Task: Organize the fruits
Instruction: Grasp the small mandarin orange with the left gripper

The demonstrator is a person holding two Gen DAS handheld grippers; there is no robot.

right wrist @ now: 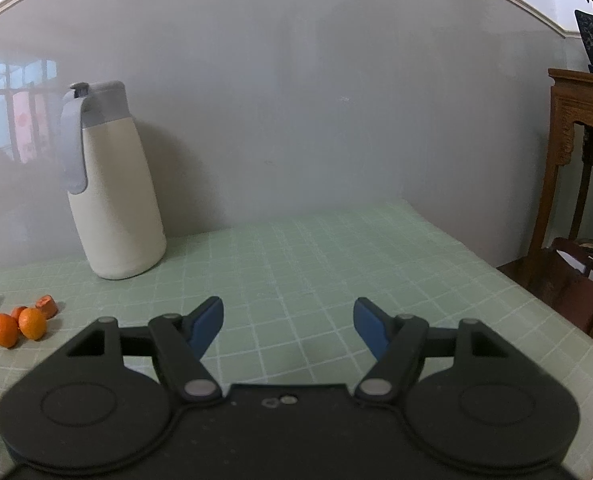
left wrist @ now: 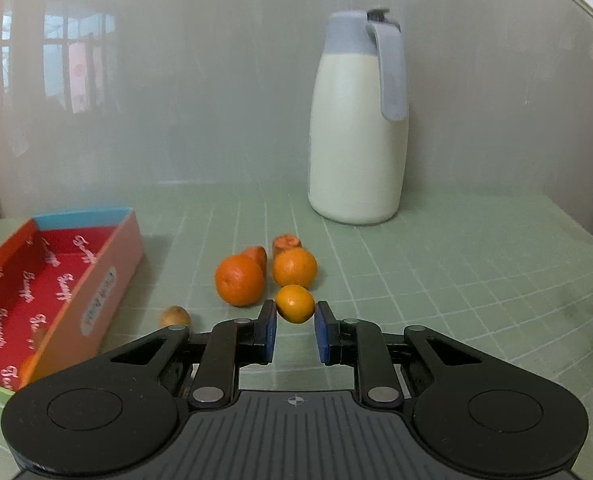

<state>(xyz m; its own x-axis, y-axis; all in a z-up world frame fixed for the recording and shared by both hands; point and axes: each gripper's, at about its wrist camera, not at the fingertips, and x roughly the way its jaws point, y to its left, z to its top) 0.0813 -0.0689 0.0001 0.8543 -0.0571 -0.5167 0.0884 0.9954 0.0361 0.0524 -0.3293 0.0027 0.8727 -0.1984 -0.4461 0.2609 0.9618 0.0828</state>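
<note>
The open red cardboard box (left wrist: 52,280) is cropped at the left edge; the small brown fruit (left wrist: 175,316) beside it is half hidden.

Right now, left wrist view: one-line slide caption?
Left gripper shut on a small orange, beside the red box, with the other oranges and cream jug behind.

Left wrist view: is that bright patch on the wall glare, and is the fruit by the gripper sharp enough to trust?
Left wrist view: the patch is a window reflection on the glossy wall; the small orange between the left gripper pads looks sharp. Right wrist view: same reflection, fisheye bends the wall trim.
</note>
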